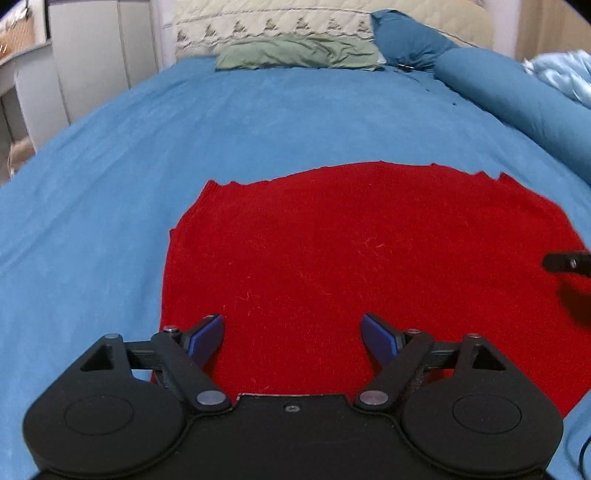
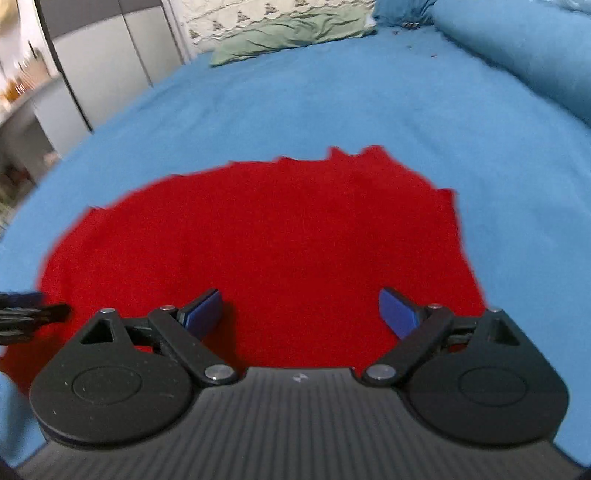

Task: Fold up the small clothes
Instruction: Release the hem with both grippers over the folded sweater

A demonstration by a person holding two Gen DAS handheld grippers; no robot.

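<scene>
A red knitted garment [image 1: 351,266] lies flat on the blue bed sheet [image 1: 110,221]. It also shows in the right wrist view [image 2: 258,240]. My left gripper [image 1: 293,339] is open and empty, just above the garment's near left part. My right gripper [image 2: 301,312] is open and empty, above the garment's near right part. A tip of the right gripper shows at the right edge of the left wrist view [image 1: 569,262]. The left gripper's tip shows at the left edge of the right wrist view [image 2: 33,314].
A green pillow [image 1: 299,53] and a quilted cream headboard [image 1: 273,26] lie at the far end of the bed. A rolled blue duvet [image 1: 517,99] runs along the right side. White cabinets [image 1: 92,55] stand to the left, past the bed's edge.
</scene>
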